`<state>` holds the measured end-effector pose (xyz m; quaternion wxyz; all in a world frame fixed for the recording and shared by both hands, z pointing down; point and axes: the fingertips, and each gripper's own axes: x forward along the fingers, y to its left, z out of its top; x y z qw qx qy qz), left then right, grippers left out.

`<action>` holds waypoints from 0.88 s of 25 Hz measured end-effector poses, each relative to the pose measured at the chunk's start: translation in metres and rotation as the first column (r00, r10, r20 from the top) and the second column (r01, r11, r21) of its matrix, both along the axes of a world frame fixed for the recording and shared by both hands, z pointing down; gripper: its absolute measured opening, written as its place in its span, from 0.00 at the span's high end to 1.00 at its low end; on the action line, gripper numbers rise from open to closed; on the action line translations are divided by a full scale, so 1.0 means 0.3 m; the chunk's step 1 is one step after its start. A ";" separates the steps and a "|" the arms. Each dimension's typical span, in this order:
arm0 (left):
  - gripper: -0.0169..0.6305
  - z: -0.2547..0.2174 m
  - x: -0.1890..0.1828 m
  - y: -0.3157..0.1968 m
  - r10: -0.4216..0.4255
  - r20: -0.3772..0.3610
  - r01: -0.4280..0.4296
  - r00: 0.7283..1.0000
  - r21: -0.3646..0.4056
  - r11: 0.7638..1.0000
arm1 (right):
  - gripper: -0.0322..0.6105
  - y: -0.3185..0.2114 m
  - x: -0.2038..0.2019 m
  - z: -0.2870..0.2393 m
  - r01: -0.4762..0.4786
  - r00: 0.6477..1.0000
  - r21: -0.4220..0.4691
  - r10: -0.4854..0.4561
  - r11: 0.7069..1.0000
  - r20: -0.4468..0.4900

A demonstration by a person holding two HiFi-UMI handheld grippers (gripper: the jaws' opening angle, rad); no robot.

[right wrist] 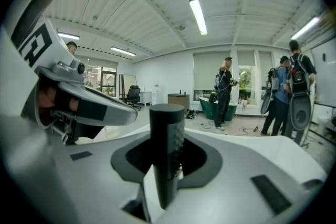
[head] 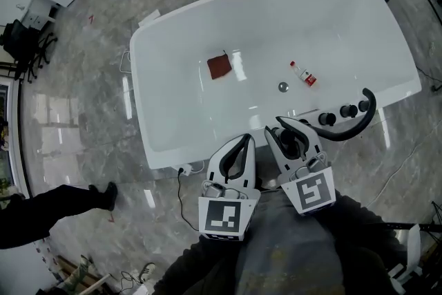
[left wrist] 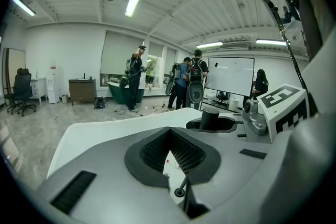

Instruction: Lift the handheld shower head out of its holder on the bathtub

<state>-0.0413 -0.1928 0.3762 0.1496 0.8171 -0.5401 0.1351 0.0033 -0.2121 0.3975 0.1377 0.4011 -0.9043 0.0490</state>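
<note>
At the bathtub (head: 159, 93) near rim, the right claw (head: 293, 137) is clamped on the upright black shower head (right wrist: 167, 134) handle. The left claw (head: 242, 143) is closed together, empty.

cloth (head: 219, 67) left in bathtub (head: 173, 79) | drain (head: 283, 87), bottle (head: 304, 74) right of it | knobs (head: 338, 114), faucet (head: 357, 122) on near rim
</note>
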 end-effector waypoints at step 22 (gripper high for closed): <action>0.97 -0.233 -0.030 0.022 -0.010 -0.001 0.010 1.000 0.103 0.995 | 0.78 0.030 -0.019 -0.253 0.002 0.999 0.073 -0.006 0.997 0.049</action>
